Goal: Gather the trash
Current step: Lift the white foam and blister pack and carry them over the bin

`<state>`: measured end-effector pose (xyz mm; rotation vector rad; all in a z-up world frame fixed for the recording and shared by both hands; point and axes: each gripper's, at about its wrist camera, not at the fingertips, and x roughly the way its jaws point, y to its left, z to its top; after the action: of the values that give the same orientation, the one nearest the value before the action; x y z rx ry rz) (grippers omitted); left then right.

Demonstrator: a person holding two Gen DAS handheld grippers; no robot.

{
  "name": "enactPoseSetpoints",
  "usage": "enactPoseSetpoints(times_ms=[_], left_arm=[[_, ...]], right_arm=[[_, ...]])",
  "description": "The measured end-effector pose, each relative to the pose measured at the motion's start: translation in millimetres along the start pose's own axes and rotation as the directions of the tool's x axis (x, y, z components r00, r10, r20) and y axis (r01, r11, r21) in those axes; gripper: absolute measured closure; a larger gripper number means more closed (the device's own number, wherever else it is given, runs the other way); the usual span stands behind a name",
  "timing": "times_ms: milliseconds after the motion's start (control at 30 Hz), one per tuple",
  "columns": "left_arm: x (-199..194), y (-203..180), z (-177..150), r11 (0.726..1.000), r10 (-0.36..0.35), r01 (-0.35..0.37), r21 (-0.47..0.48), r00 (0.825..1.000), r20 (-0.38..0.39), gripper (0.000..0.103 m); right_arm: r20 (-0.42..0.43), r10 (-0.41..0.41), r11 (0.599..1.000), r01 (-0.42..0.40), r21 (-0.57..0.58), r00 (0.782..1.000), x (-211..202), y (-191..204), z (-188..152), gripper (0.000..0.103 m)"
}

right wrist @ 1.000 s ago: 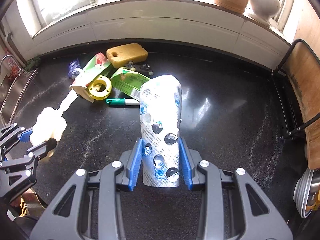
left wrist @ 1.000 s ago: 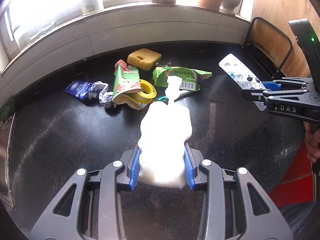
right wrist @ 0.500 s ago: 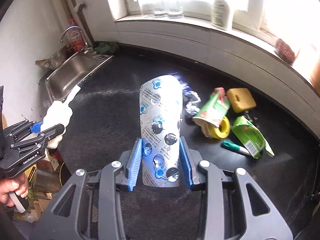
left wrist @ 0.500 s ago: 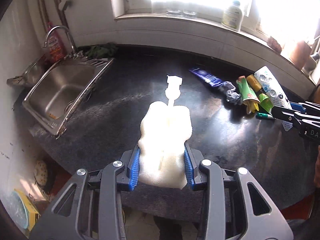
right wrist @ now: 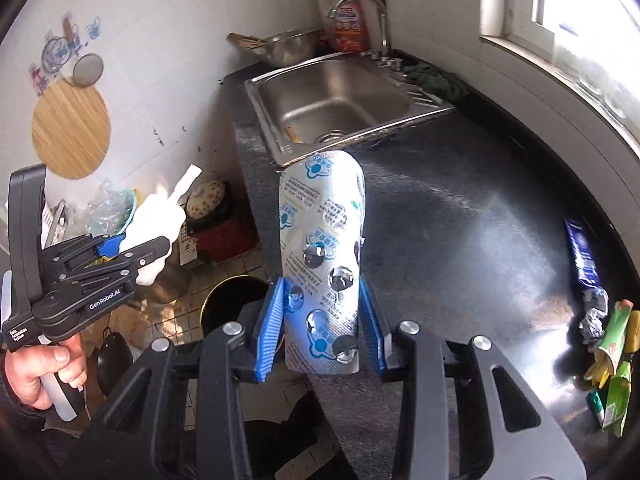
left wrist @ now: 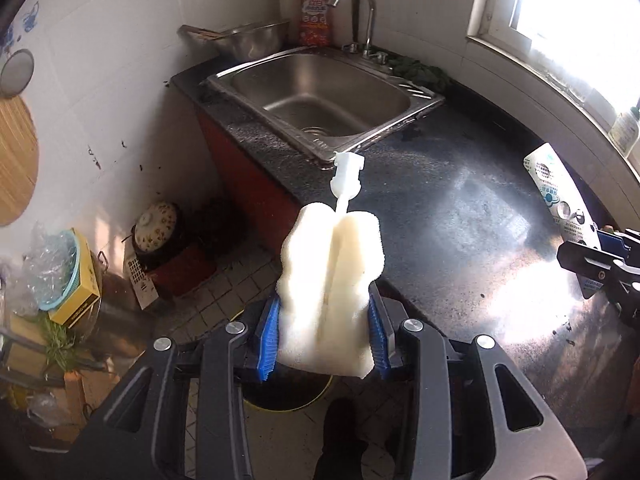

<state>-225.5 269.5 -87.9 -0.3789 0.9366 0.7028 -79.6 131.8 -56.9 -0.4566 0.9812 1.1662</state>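
Note:
My left gripper (left wrist: 322, 340) is shut on a white sponge brush (left wrist: 332, 276) with a plastic stem, held over the counter's front edge and above a round bin (left wrist: 288, 394) on the floor. My right gripper (right wrist: 322, 340) is shut on a silver pill blister pack (right wrist: 322, 264), held upright above the counter edge. The bin also shows in the right wrist view (right wrist: 232, 304), below and to the left. The left gripper (right wrist: 132, 248) with the sponge brush (right wrist: 160, 216) shows at the left of that view. More trash (right wrist: 608, 352) lies at the counter's far right.
A steel sink (left wrist: 320, 100) with a tap (left wrist: 360, 12) is set in the black counter (left wrist: 460, 216). On the tiled floor stand a red cooker (left wrist: 160, 240), a yellow box (left wrist: 76, 288) and clutter. A blue wrapper (right wrist: 582, 256) lies on the counter.
Both grippers have swung left with their loads, away from the trash pile, toward the sink end of the counter and out over its front edge above the floor bin.

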Motion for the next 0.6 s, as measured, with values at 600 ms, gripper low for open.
enactPoseSetpoints(times_ms=[600], left_arm=[[96,112,-117,0.979,0.004,-0.043,-0.202,0.982,-0.189,0.066]], right_arm=[[-0.249,0.136,0.971,-0.179,-0.161,0.959,161,132,-24,0.065]])
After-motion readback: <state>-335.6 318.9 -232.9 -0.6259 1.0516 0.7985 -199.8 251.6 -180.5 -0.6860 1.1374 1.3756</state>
